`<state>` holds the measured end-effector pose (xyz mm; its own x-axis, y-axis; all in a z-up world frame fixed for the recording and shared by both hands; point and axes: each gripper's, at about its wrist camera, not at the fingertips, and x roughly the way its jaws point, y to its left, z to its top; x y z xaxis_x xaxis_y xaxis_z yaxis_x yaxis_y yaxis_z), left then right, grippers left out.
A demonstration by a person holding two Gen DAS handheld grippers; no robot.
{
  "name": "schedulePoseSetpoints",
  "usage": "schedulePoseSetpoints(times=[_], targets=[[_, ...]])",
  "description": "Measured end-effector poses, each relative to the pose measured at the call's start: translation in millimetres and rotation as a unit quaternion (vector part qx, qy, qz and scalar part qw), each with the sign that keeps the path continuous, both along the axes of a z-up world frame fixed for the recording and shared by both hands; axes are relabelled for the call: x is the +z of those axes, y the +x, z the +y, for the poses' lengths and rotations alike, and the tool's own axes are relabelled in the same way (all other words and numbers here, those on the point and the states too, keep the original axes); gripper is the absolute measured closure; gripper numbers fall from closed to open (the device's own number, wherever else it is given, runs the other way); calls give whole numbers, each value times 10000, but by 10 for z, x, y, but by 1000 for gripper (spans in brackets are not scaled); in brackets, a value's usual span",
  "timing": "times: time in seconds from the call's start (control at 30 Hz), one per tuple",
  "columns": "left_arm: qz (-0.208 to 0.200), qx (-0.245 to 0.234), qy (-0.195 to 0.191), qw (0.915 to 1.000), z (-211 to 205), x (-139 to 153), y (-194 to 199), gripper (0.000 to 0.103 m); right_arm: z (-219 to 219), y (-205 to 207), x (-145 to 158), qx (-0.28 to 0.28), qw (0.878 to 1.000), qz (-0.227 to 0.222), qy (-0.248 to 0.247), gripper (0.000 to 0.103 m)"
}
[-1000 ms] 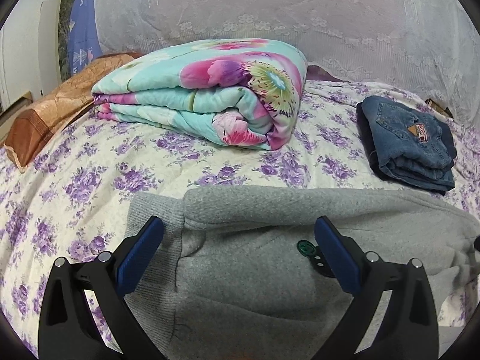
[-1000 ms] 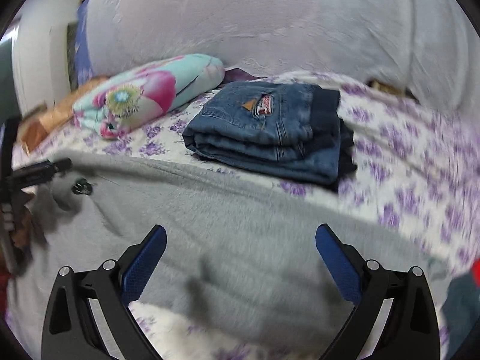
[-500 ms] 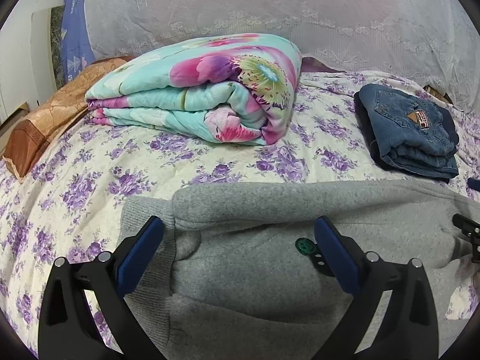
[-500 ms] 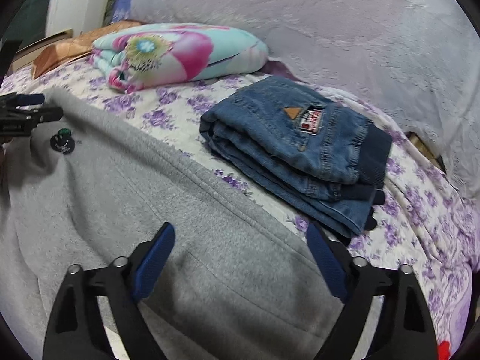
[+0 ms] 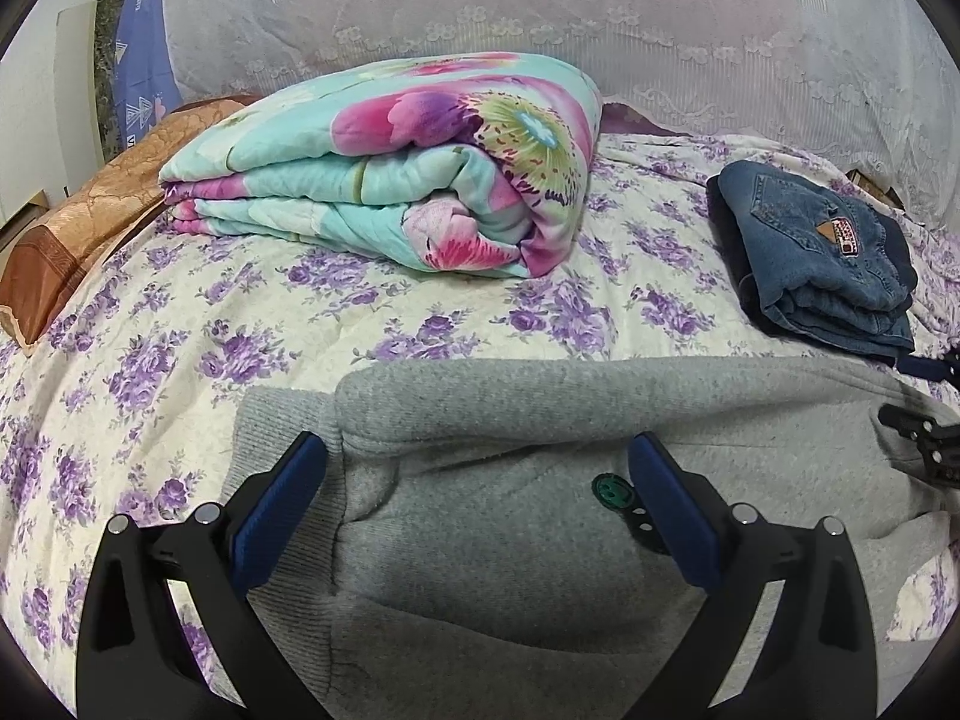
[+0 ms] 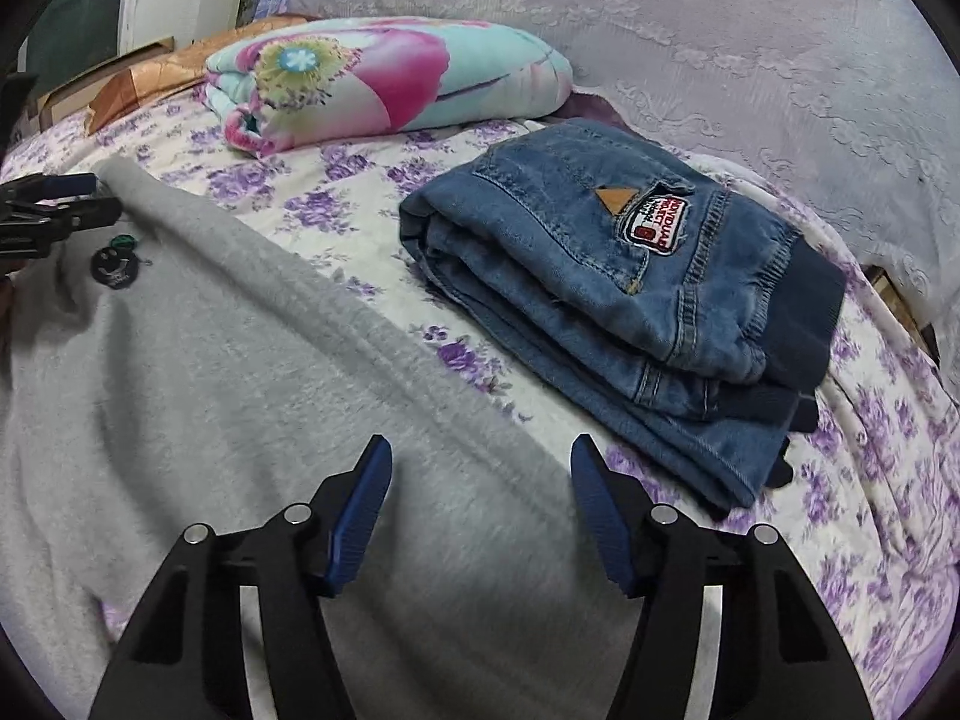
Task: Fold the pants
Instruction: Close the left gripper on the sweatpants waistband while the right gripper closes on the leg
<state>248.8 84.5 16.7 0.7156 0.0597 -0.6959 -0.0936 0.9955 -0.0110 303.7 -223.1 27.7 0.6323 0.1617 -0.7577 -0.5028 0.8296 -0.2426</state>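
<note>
Two grippers over grey pants | pants flat on floral bedsheet; long axis across bed, waistband end at left gripper | left jaws wide apart, holding nothing | right gripper jaws part-open, just been closing; far edge of pants between pads, unpressed | folded jeans just beside.

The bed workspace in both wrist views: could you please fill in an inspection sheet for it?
Surface: bed sheet, cream with purple flowers.
Job's things: grey pants spread flat across the near side, smiley badge up.
Clutter: folded jeans; folded floral quilt; orange pillow.
Grippers: left tongs open wide above the waistband; right tongs have just been closing over the pants' edge, pads not yet pressing.
Cables: nothing seen.
Surroundings: lace curtain behind.
</note>
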Motion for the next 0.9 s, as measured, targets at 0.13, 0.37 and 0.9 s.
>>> schedulePoseSetpoints(times=[0.13,0.37,0.9], targets=[[-1,-19,-35,10000,9,-5,8,5,41,179,-187,30,9995,288,-138,40],[-84,-23,-112,9999,21,8,6,5,104,71,-209,10,9997,210,-77,80],[-440,201,-642,9968,325,187,-94,103,222,-416,246,-455,9979,-313,-328,94]])
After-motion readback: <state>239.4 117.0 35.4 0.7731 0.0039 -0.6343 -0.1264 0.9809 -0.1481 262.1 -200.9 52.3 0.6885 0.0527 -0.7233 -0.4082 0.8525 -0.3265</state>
